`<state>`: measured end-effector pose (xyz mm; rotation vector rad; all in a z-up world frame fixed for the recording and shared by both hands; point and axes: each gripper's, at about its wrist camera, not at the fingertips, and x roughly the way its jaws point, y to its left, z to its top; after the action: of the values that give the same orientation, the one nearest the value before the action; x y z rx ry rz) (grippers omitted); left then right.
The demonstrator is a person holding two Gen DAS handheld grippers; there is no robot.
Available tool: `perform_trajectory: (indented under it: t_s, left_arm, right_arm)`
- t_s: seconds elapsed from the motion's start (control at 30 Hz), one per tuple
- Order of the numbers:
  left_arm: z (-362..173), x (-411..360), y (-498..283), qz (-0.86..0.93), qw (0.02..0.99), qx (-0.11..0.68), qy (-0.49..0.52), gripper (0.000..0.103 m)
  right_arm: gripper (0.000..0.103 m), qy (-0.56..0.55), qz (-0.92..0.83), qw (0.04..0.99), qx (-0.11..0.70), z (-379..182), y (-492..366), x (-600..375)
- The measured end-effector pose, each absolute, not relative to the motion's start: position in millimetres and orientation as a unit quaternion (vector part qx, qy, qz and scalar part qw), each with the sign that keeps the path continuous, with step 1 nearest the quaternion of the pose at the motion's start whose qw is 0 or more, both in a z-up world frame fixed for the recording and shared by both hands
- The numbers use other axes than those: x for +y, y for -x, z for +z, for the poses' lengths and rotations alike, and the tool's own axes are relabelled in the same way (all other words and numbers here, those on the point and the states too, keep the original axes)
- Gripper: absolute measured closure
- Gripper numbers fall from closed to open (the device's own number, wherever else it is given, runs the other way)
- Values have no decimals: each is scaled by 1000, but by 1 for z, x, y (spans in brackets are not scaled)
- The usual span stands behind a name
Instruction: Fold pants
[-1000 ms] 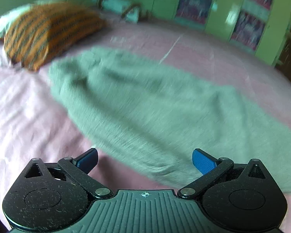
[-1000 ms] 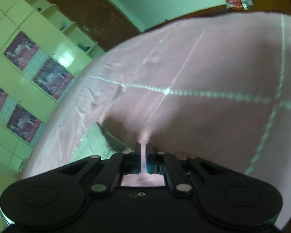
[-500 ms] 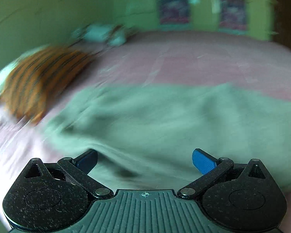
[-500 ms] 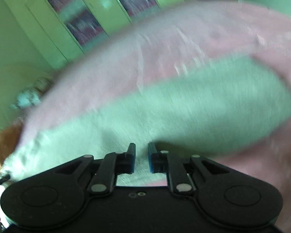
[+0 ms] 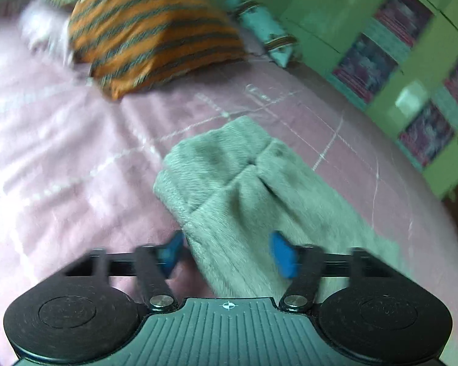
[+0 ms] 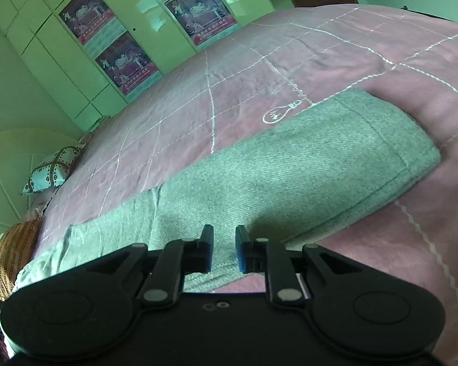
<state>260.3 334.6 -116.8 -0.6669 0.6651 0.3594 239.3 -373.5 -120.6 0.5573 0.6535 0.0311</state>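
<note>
The grey-green pants [image 5: 244, 189] lie flat on the pink bedspread [image 5: 61, 158]. In the left wrist view their waist end bunches up ahead of my left gripper [image 5: 226, 251], which is open, its blue pads on either side of the cloth's near edge. In the right wrist view the pants [image 6: 290, 164] stretch left to right as a long folded strip. My right gripper [image 6: 223, 250] hovers over their near edge, its jaws parted by a small gap with nothing between them.
An orange striped pillow [image 5: 155, 33] and a light blue patterned cushion [image 5: 265, 30] lie at the head of the bed. Green wardrobe doors with posters [image 6: 119, 45] stand beyond the bed's far side. The pink bedspread [image 6: 320, 52] stretches past the pants.
Both grippers swung over the pants. The left one moved to the waist end and narrowed its opening around the cloth's edge. The right one opened from nearly shut to a small gap.
</note>
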Motion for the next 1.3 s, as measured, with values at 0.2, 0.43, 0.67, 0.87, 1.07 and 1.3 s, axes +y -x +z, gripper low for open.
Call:
perform_trajectory:
  t_s: [0.2,0.43,0.67,0.87,1.07,1.3]
  left_arm:
    - [-110,337,-255,152,903,271,298,80]
    - [-124,344,-247,175,895,304,277,46]
    - [-51,305,-249,151,947,236,159,44]
    - [-64,218,-349,-34,947,294,125,44]
    - [-128,192,-413,34,930,364,38,45]
    - [-82,214,-412,88,939,324,71,47]
  right_arm:
    - [95,-279,8,905,321,-124,-238,-370]
    - [97,-293,9,899,325,-130,-241,-376]
    - [94,-298,12,909,290,-122,-233,-381]
    - [94,-279,6,912,299,-119,-256,-364]
    - [94,-249,-16,915,318,-123,-299,-344]
    - [93,-252,-8,913,320,-127,-313,-349]
